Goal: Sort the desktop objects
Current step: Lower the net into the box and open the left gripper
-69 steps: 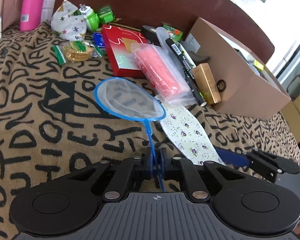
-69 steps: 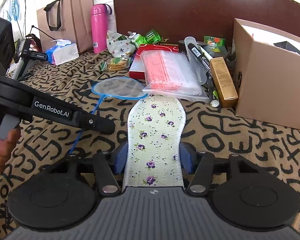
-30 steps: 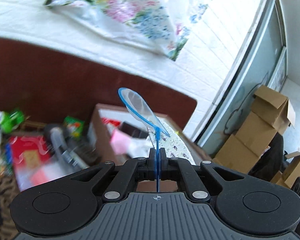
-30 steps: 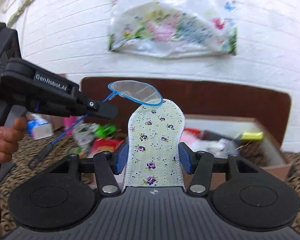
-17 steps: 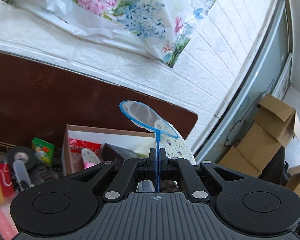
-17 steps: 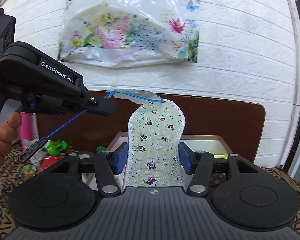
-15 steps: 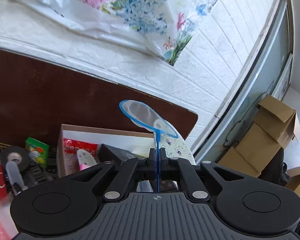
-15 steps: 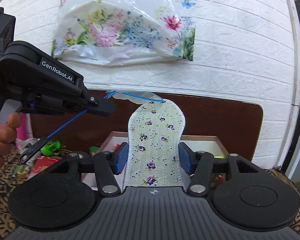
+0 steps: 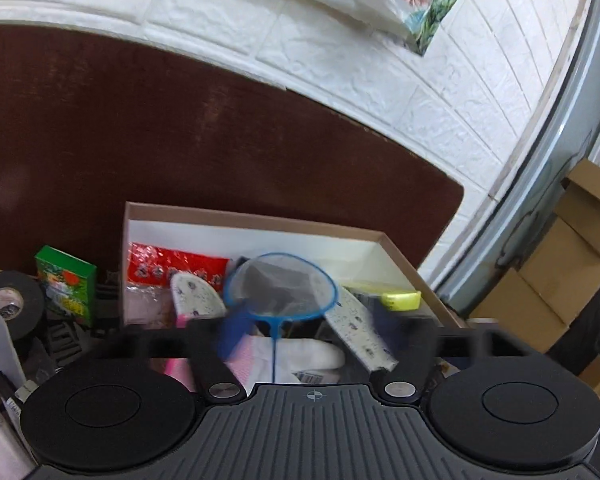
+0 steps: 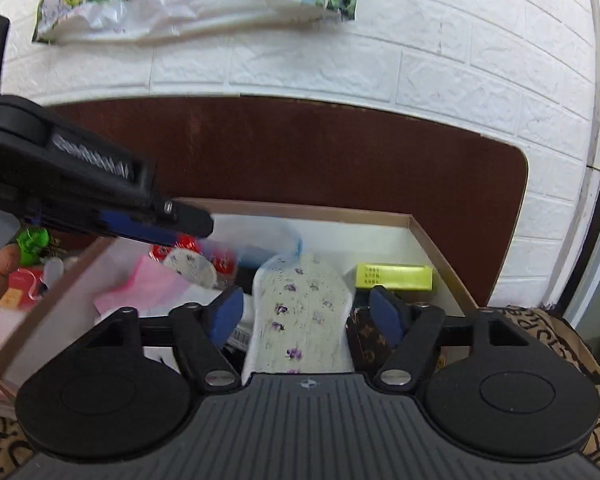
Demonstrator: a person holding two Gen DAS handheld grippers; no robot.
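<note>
My left gripper [image 9: 308, 326] is open over the cardboard box [image 9: 256, 222]. The blue fishing net [image 9: 281, 286] has left its jaws and drops into the box, handle down. My right gripper [image 10: 306, 314] is open too. The floral insole [image 10: 302, 316] lies loose between its jaws, falling into the box [image 10: 432, 248]; it also shows in the left wrist view [image 9: 358, 336]. A second floral insole [image 9: 194, 300] lies inside the box. The left gripper shows in the right wrist view [image 10: 188, 224], above the box's left side.
The box holds a red packet [image 9: 176, 266], a yellow box [image 10: 394, 276], pink sheets [image 10: 148, 290] and a brown wallet [image 10: 366, 344]. A black tape roll [image 9: 10, 300] and a green box [image 9: 66, 284] sit left of it. A dark headboard [image 9: 180, 140] stands behind.
Both grippers opened over the box and tipped downward. The net and the floral insole left the jaws and are dropping into the box.
</note>
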